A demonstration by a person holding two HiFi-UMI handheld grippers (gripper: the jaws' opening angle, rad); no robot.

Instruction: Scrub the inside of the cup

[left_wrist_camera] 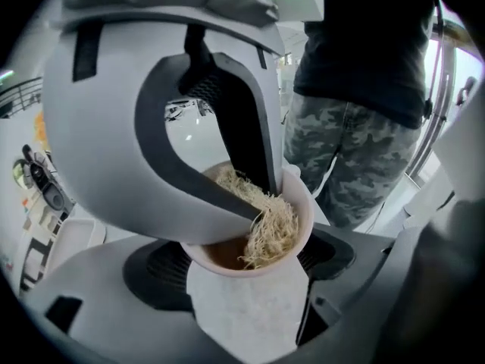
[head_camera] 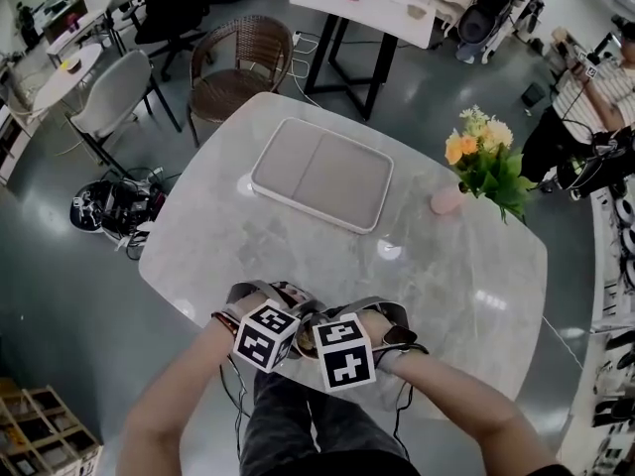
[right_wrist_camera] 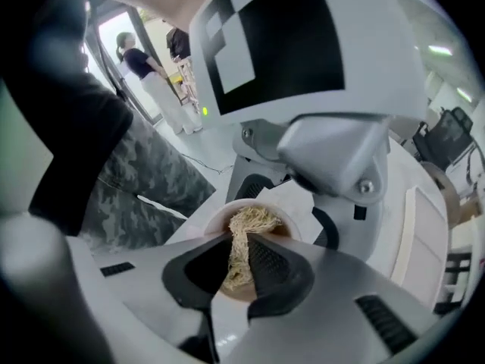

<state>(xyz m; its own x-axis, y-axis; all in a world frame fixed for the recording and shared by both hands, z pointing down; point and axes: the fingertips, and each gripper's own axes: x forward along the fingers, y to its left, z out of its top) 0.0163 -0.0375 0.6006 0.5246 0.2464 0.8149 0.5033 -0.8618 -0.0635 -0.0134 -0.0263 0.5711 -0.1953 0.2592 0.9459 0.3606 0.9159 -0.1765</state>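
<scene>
**Scrubbing under way, both tools engaged**

Left gripper view: the left gripper (left_wrist_camera: 246,271) is clamped across the pale cup (left_wrist_camera: 250,313), with a dark pad on each side wall.

Right gripper view: the right gripper (right_wrist_camera: 239,268) pinches a fibrous scrubber (right_wrist_camera: 246,222), whose end sits down inside the cup.

Head view: both tools meet just above the near edge of the table (head_camera: 446,276), and the cup is hidden between them.

The cup looks light, stiff, slick-walled and probably breakable. A firm but gentle mid-wall grip seems wisest.
</scene>
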